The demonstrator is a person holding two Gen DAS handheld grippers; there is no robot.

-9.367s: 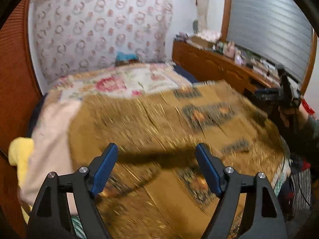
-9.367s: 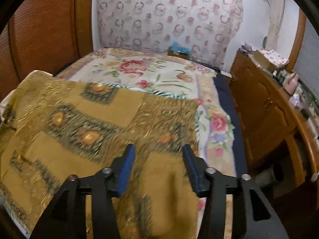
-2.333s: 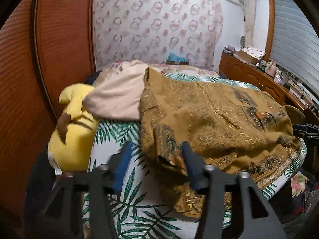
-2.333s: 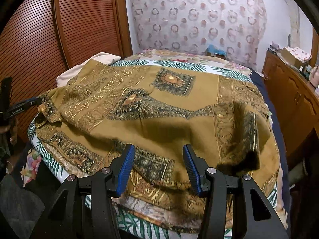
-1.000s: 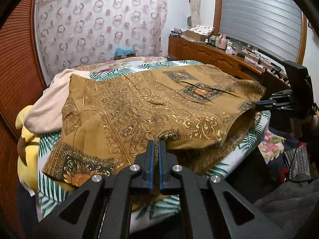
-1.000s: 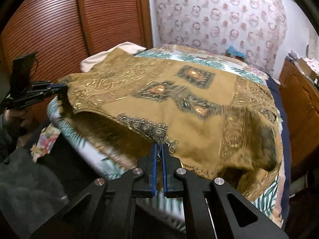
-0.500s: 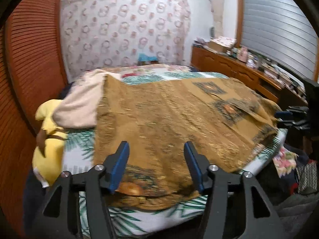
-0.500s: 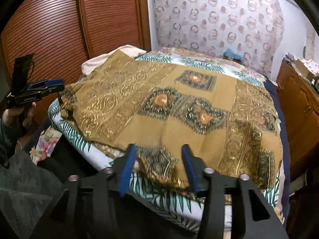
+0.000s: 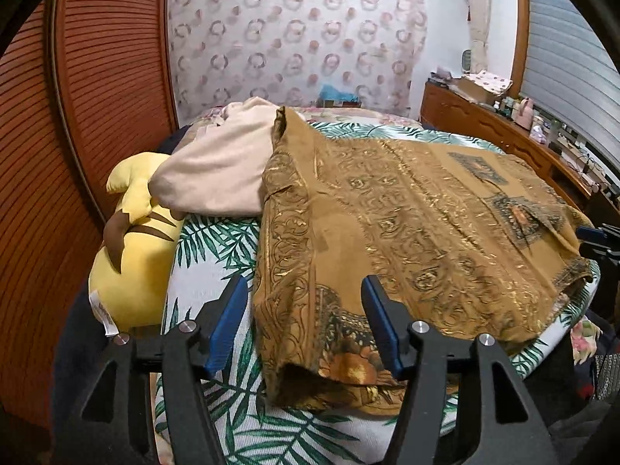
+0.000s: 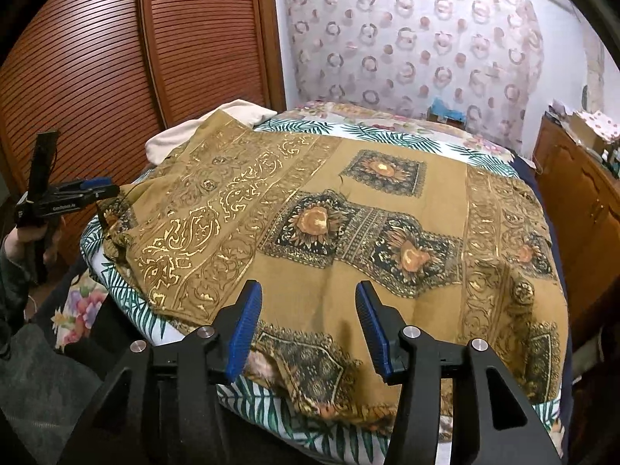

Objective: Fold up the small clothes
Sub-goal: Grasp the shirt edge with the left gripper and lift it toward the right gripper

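With both tools hanging just off the near edge of the bed (image 9: 217, 283), the gold-printed brown cloth (image 9: 407, 213) lies doubled over on the palm-leaf sheet, its far corner riding up onto a cream blanket (image 9: 217, 170) beside a yellow plush toy (image 9: 131, 255). Both sets of jaws have just been opening: the left gripper (image 9: 304, 321) now stands parted with the cloth's near left corner lying between and beyond its blue pads, unpinched, and the right gripper (image 10: 308, 327) is likewise spread above the near hem, holding nothing. To my eye a fold has just been laid and the next grasp is being lined up. It would go best if each tool took a corner of the doubled edge, catching both layers together; the near left corner looks bunched and rolled under, so smoothing it first should keep the crease straight. Lifting evenly on both sides ought to stop this slippery-looking fabric from sliding off the mattress.
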